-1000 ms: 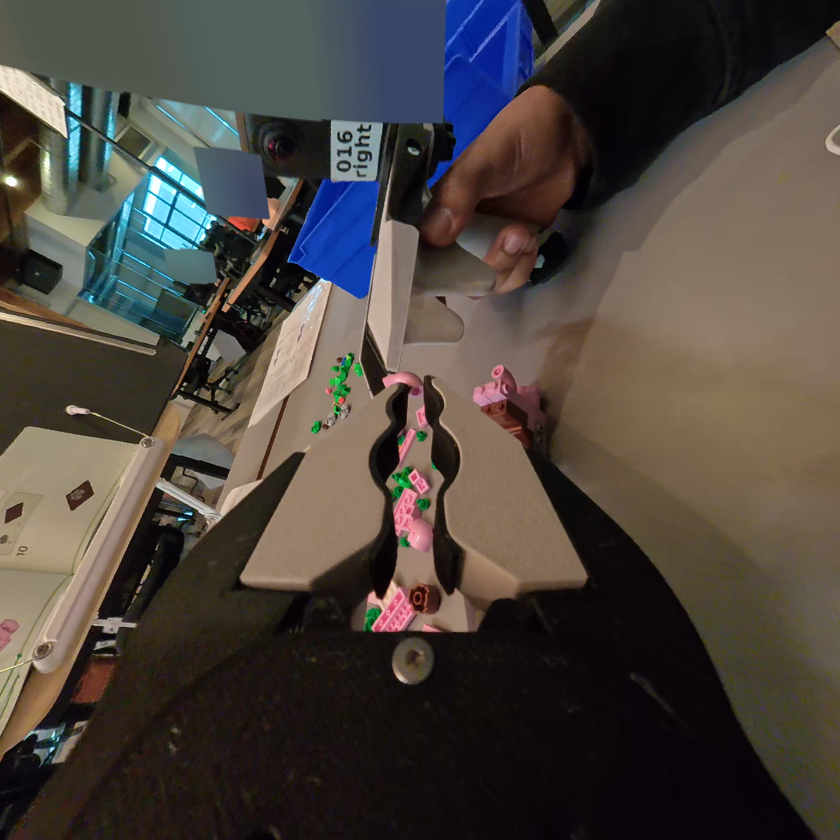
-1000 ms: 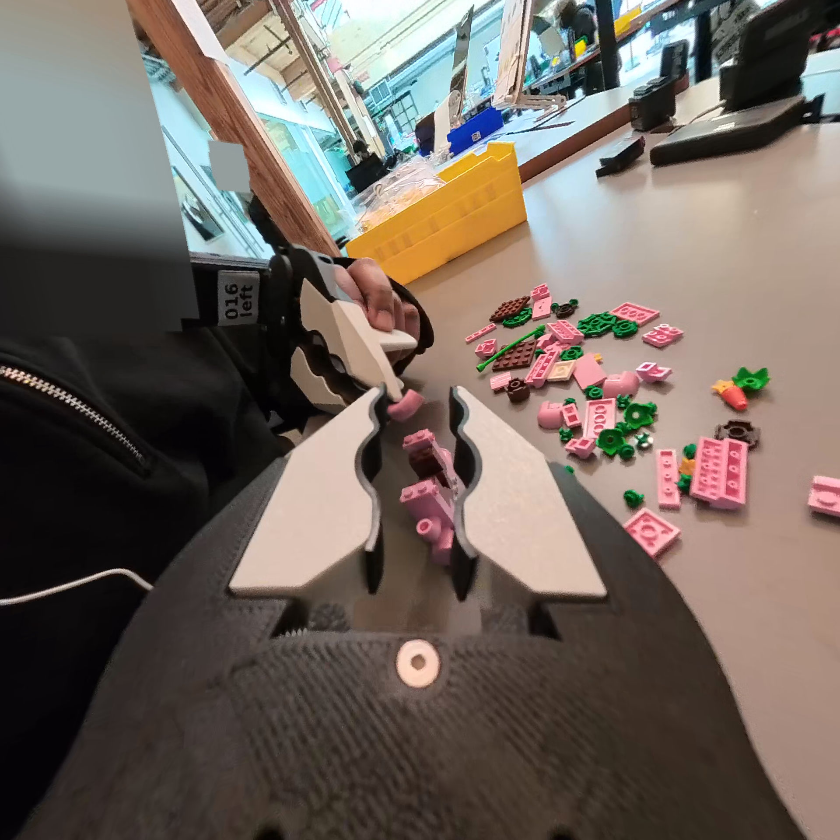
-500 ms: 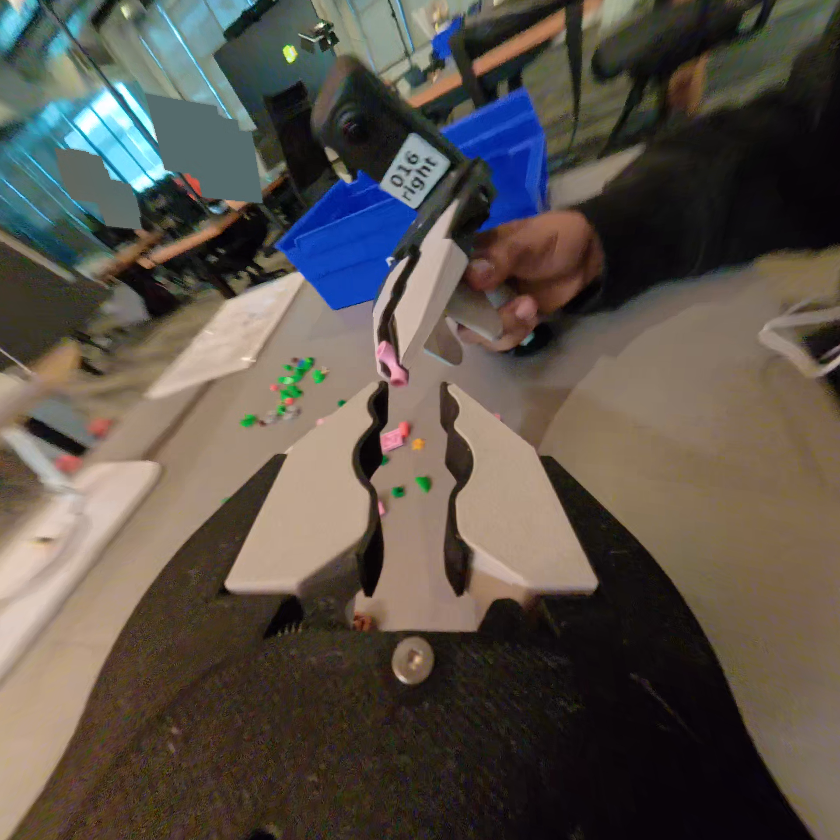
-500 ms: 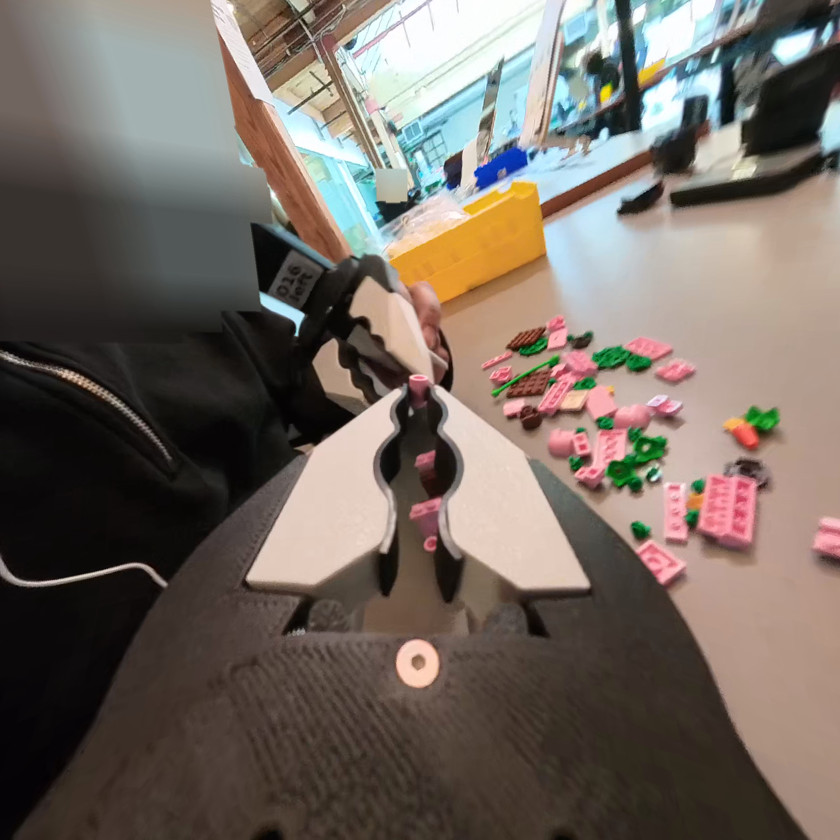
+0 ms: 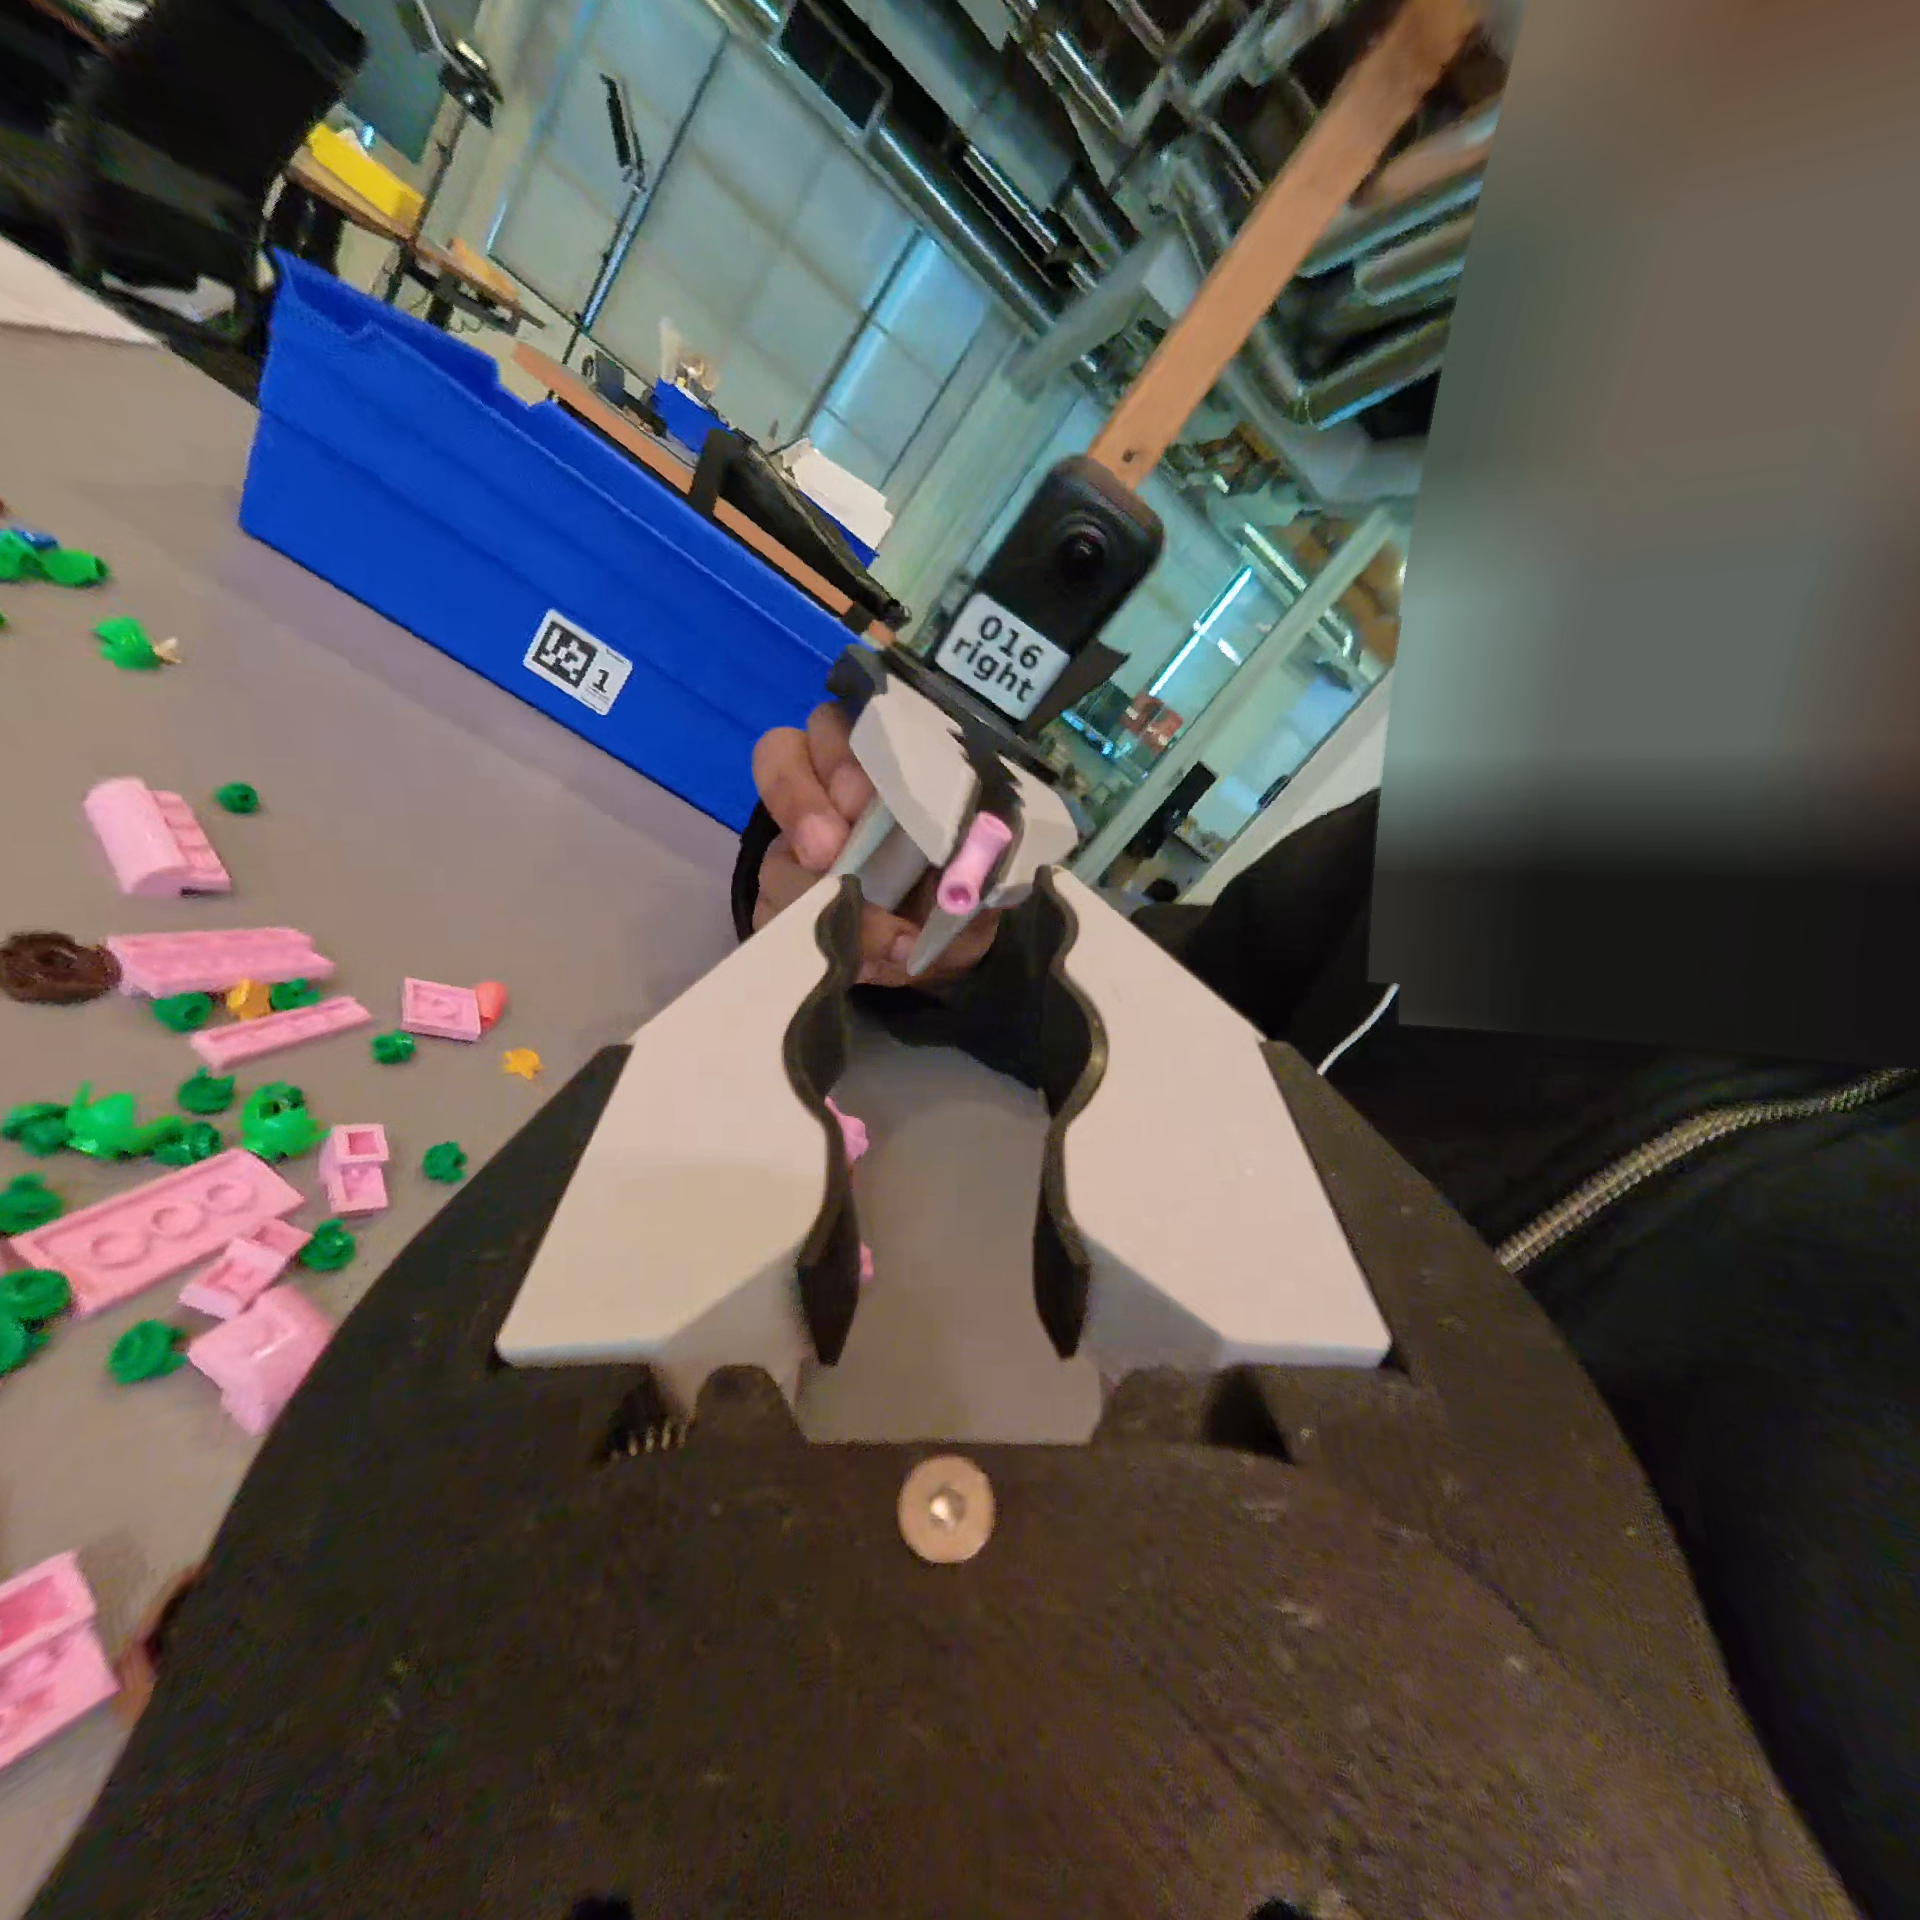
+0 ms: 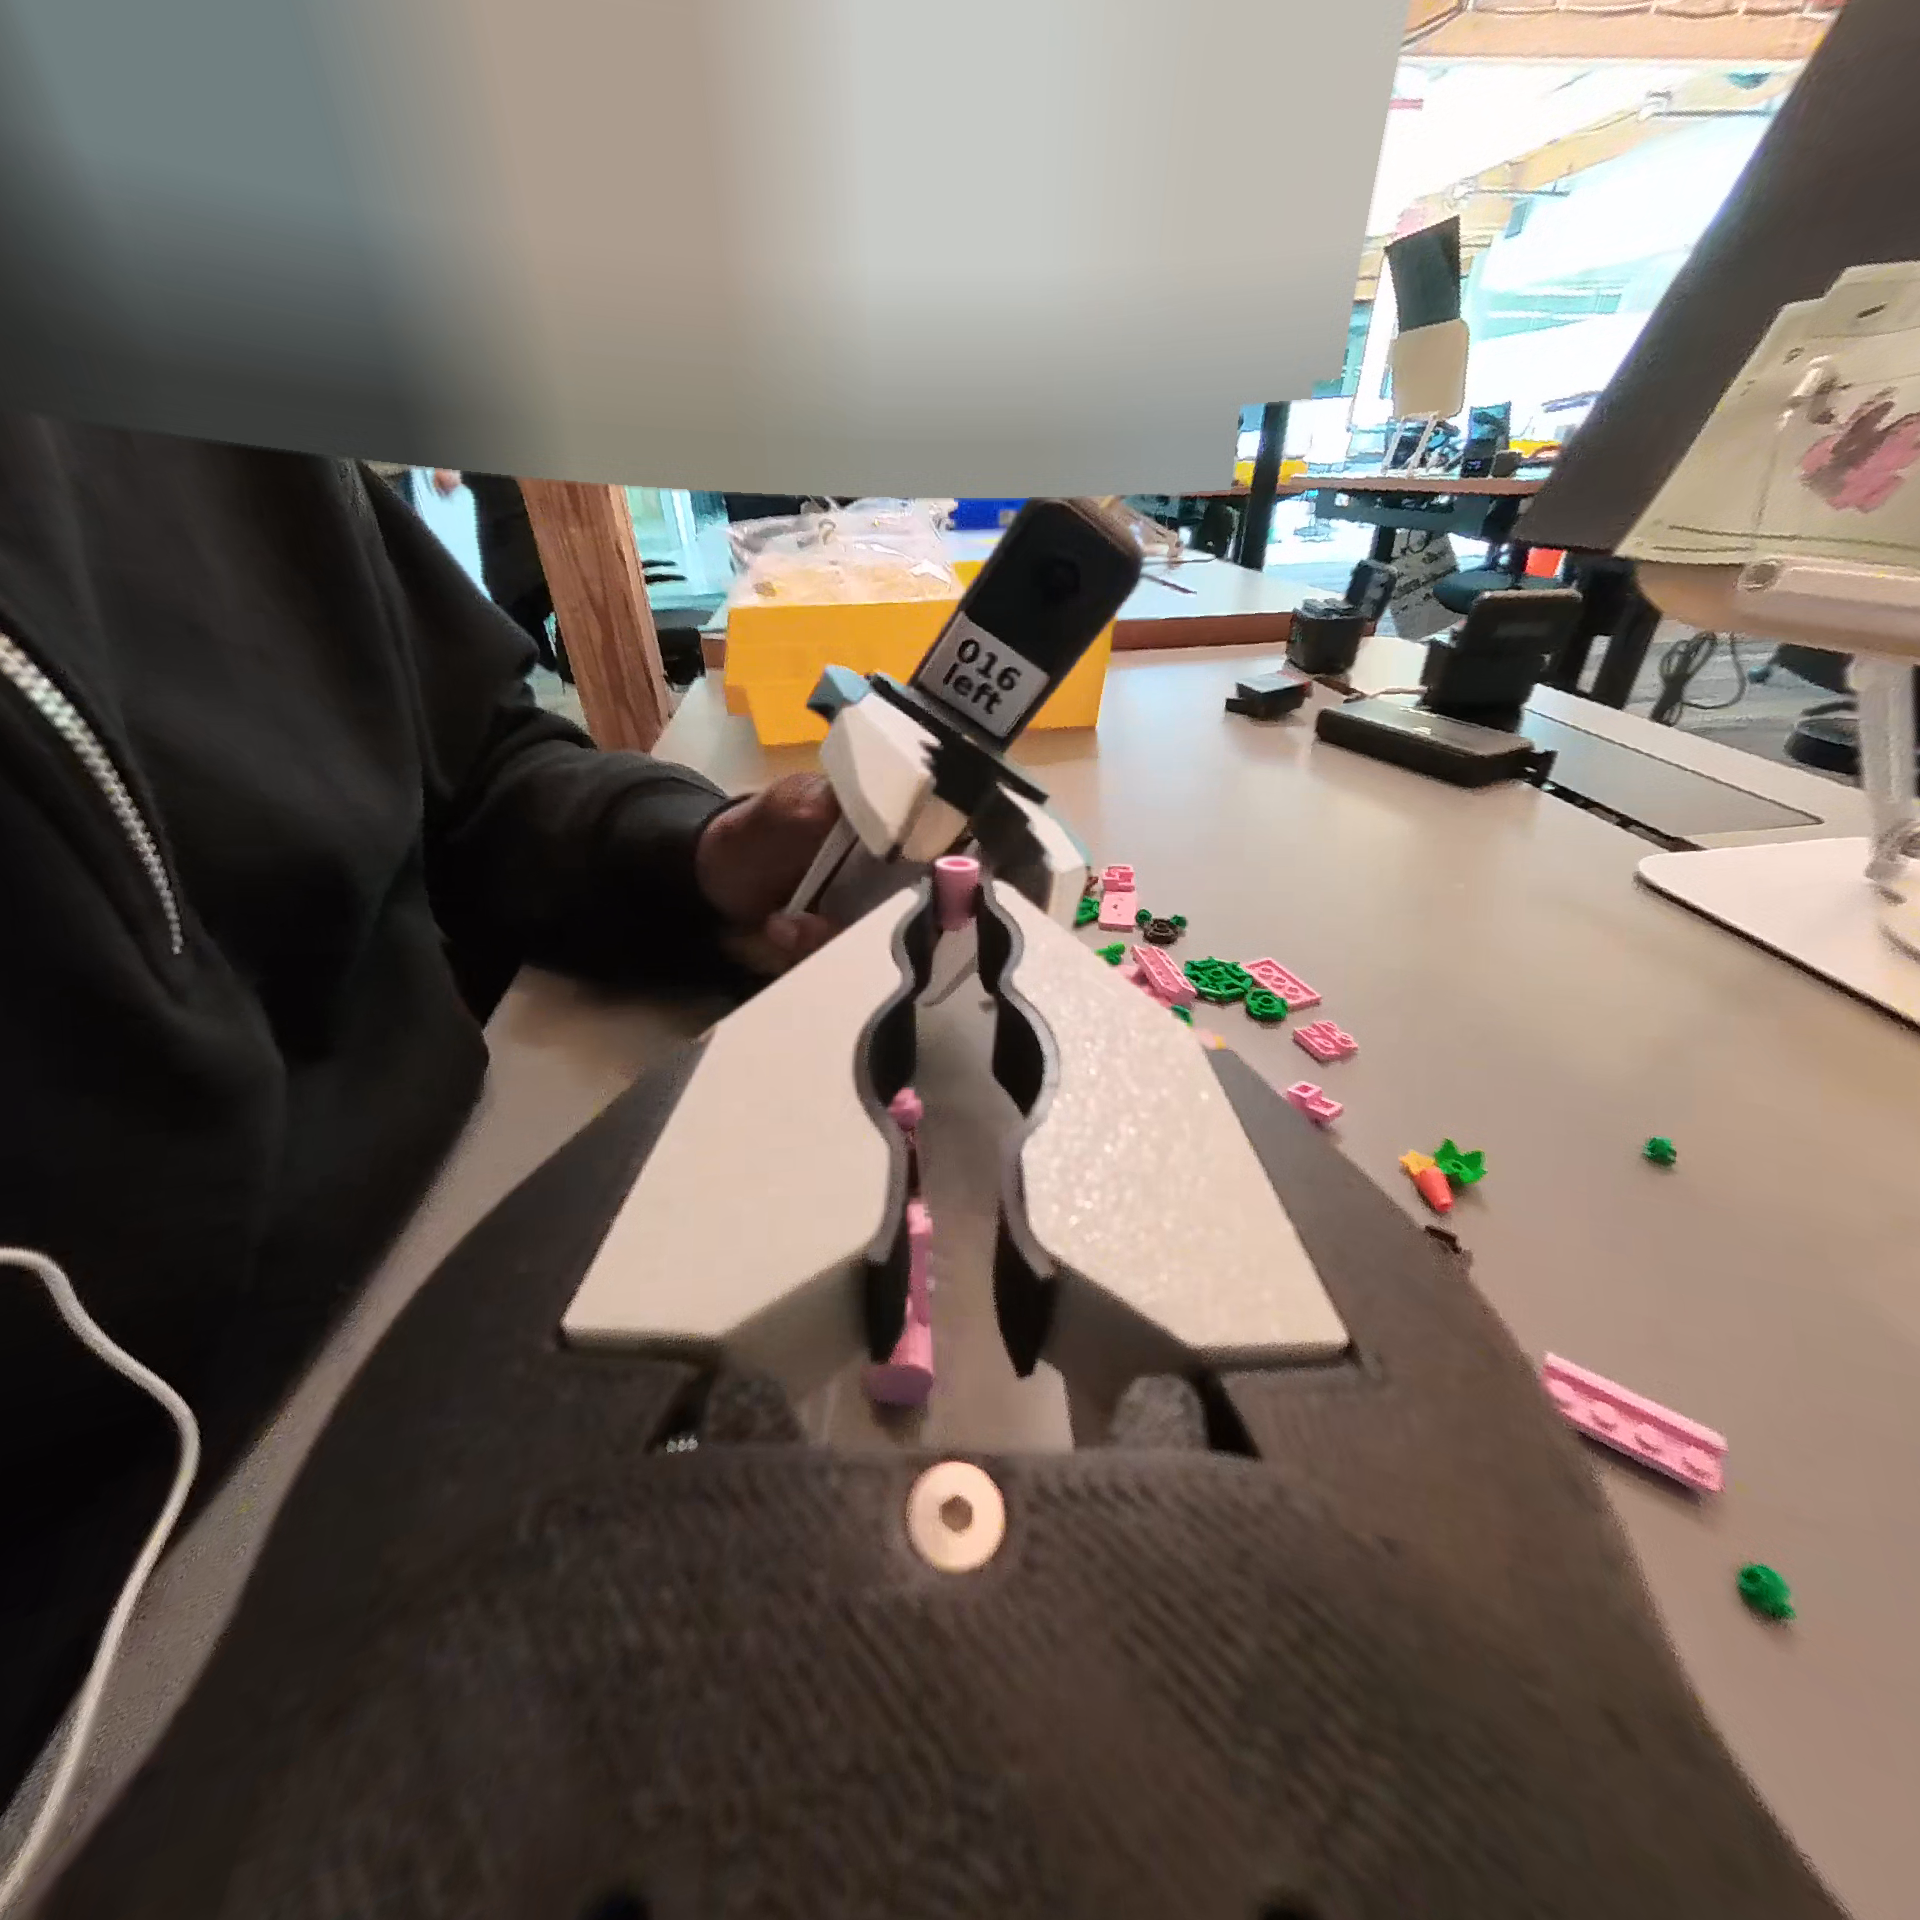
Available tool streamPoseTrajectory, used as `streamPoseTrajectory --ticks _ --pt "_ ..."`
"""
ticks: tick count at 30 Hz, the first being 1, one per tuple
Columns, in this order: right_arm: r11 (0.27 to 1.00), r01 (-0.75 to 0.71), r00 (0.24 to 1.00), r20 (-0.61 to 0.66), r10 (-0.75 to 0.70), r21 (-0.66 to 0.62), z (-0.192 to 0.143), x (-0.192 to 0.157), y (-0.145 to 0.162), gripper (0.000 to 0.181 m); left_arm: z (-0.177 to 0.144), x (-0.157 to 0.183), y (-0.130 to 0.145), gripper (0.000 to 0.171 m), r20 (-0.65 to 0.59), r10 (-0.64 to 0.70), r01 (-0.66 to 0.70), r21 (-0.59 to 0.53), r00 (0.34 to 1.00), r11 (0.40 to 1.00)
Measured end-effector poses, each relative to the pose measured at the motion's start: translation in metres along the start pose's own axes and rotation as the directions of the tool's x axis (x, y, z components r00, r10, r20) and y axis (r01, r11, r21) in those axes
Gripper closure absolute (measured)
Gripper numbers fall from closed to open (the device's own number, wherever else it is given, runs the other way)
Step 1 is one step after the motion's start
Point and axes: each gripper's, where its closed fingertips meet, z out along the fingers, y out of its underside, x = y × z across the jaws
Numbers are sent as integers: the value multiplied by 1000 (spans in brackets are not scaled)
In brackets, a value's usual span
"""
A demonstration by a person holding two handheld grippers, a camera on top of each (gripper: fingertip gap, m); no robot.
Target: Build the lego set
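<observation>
My right gripper (image 6: 951, 914) is shut on a small pink cylinder piece (image 6: 954, 881) at its fingertips and holds it up above the table. In the left wrist view the same gripper (image 5: 971, 831) faces me with the pink piece (image 5: 975, 862) sticking out. My left gripper (image 5: 948, 891) is open and empty, its tips just short of that piece. It shows beyond in the right wrist view (image 6: 966, 831). A pink part of the build (image 6: 914, 1299) shows on the table through the right fingers' gap. Loose pink and green bricks (image 5: 156, 1236) lie scattered on the grey table (image 5: 468, 831).
A blue bin (image 5: 499, 540) stands behind the bricks. A yellow bin (image 6: 831, 665) and black devices (image 6: 1423, 727) are at the far side. An open booklet on a white stand (image 6: 1766, 914) is at the right. The person's black jacket (image 6: 260, 831) is close. The grippers are tip to tip, or close to it.
The small pink piece passed from my left gripper to my right, which shut on it. The left gripper opened wide. Both grippers lifted off the table and turned to face each other.
</observation>
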Motion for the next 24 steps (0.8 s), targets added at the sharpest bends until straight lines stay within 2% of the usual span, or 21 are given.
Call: streamPoseTrajectory --ticks 4,7,10,16,19,24 --pt "998 67 998 -17 -67 -20 3 -3 2 175 4 2 2 149 -64 -121 122 14 991 992" --pt "995 97 995 -38 -98 -14 1 -1 0 175 4 4 3 152 -97 -146 147 8 985 989" --pt "993 119 992 -40 -120 -23 2 -2 1 176 2 6 0 163 -122 -154 157 20 981 987" --pt "989 139 989 -53 -141 -43 2 -1 4 175 -1 3 -1 166 -108 -158 162 28 981 986" --pt "989 138 988 -66 -141 -46 1 1 4 165 -4 -1 -4 166 -86 -152 156 42 985 987" --pt "990 135 988 -73 -137 -36 -1 2 1 162 -6 -6 -1 166 -46 -134 135 23 990 991"
